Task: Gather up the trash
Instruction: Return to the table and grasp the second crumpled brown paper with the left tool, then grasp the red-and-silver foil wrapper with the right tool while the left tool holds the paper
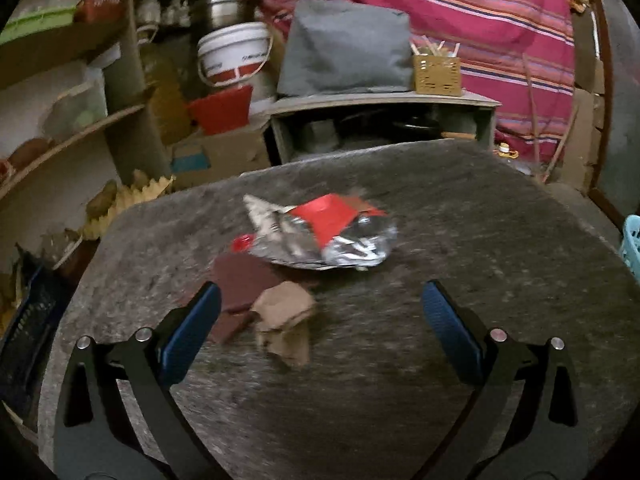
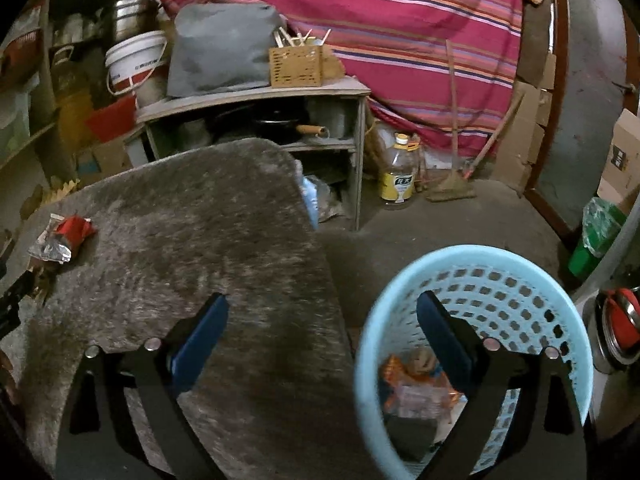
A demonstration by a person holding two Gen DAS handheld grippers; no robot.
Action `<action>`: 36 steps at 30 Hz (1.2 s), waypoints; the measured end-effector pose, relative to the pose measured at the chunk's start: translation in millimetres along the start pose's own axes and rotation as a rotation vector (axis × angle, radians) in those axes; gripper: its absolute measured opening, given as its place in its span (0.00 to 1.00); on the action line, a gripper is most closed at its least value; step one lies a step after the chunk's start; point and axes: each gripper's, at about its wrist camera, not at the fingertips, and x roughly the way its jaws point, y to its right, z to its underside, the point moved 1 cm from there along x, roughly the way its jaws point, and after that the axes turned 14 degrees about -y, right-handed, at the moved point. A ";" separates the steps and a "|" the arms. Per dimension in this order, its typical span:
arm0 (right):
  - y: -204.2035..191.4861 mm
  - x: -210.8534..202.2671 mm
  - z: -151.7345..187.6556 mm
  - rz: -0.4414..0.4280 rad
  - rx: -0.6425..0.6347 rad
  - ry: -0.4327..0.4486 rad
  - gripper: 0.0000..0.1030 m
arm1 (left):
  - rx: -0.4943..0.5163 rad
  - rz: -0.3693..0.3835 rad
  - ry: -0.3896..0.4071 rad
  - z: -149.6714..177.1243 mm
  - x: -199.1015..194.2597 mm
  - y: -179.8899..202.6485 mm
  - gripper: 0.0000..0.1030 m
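On the grey fuzzy table top (image 1: 460,240) lies a crumpled silver and red foil wrapper (image 1: 320,232), with dark maroon flat pieces (image 1: 236,292) and a crumpled brown paper scrap (image 1: 286,320) in front of it. My left gripper (image 1: 320,300) is open and empty, just short of the brown scrap. My right gripper (image 2: 322,312) is open and empty, over the table's right edge and the light blue basket (image 2: 500,272), which holds orange wrappers (image 2: 416,392). The foil wrapper also shows in the right wrist view (image 2: 60,236) at the far left.
A low wooden shelf (image 2: 260,96) with a grey cushion (image 1: 344,48) and a tan holder (image 1: 436,74) stands behind the table. A white bucket (image 1: 232,52), a red bin (image 1: 220,110), wall shelves at left, an oil bottle (image 2: 398,172) on the floor, a green bin (image 2: 596,236) at right.
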 end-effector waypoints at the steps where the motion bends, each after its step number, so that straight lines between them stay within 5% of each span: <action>1: -5.4 1.9 -1.5 -0.002 0.001 -0.004 0.92 | -0.009 0.004 -0.008 -0.5 3.2 -4.1 0.93; 10: -37.8 21.3 -12.8 -0.024 0.014 -0.035 0.93 | -0.025 0.082 -0.128 -3.4 43.7 -17.5 0.52; 12: -52.1 25.3 -14.2 -0.016 -0.012 -0.041 0.93 | -0.012 0.102 -0.123 -4.2 42.3 -20.4 0.32; 17: -83.9 28.3 -18.5 -0.030 -0.048 -0.042 0.93 | 0.017 0.116 -0.122 0.3 32.8 -24.2 0.32; 24: -143.7 22.3 -23.5 -0.069 -0.136 -0.024 0.93 | -0.003 0.065 -0.012 5.1 -9.5 -61.5 0.32; 36: -229.4 23.3 -37.7 -0.110 -0.261 -0.046 0.93 | -0.159 -0.066 -0.016 -3.0 11.4 -165.7 0.32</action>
